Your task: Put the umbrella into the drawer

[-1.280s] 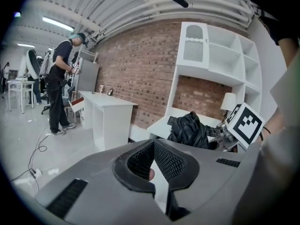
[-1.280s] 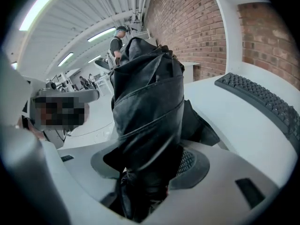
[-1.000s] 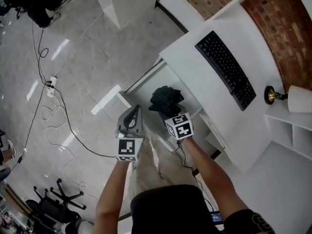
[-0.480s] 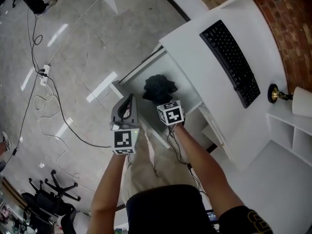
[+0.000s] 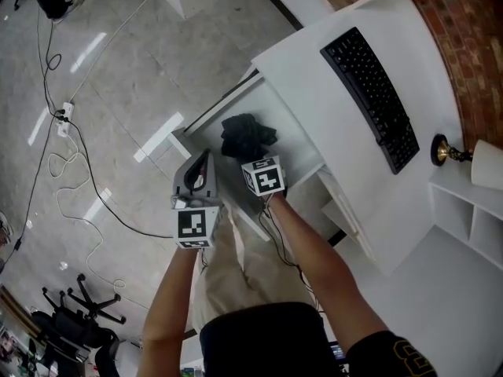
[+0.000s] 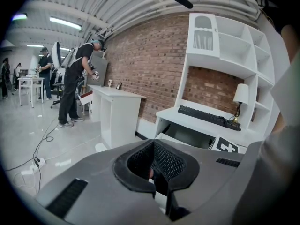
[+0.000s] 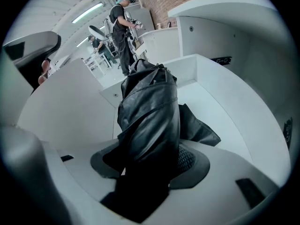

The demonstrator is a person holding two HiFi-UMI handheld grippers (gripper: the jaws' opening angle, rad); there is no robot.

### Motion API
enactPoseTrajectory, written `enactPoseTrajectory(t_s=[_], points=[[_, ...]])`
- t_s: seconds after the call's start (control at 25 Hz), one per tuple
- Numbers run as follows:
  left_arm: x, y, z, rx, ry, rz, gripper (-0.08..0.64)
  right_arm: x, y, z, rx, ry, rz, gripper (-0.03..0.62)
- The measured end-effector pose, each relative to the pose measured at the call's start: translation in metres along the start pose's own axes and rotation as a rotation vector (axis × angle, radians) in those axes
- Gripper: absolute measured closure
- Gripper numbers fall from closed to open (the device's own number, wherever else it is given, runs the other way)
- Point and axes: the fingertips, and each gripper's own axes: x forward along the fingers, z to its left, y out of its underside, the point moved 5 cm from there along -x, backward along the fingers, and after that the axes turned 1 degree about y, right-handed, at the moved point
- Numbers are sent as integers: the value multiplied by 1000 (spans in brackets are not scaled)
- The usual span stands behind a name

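Observation:
A folded black umbrella [image 5: 245,134] hangs from my right gripper [image 5: 251,155], which is shut on it and points steeply down. It is over the open white drawer [image 5: 292,152] under the desk. In the right gripper view the umbrella [image 7: 150,111] stands up between the jaws of the right gripper [image 7: 150,170], and the drawer's white floor [image 7: 225,111] and walls lie close around it. My left gripper [image 5: 202,166] is just left of the drawer's front corner, shut and holding nothing. In the left gripper view the pads of the left gripper [image 6: 157,175] are together with nothing between them.
A white desk [image 5: 314,61] carries a black keyboard [image 5: 368,96] and a lamp [image 5: 471,157]. Cables [image 5: 78,171] and a power strip [image 5: 63,112] lie on the grey floor at left, with office chairs [image 5: 78,309] at lower left. A person [image 6: 77,86] works at a far desk.
Both grippers have sunk, the right one more. The umbrella has come down with the right gripper, closer to the drawer. The right jaws have kept their hold.

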Motion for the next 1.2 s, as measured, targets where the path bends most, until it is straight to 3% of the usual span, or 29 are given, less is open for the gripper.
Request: enactPoseTrajectory(t_s=[0.52, 0.8, 1.2], points=[[-2, 5, -5, 41, -36, -11, 543, 17, -7, -9, -3, 20, -20, 353], [0, 7, 0, -20, -1, 17, 543, 25, -5, -9, -16, 18, 14, 347], [-2, 8, 2, -20, 0, 23, 543, 26, -5, -8, -6, 8, 43, 339]])
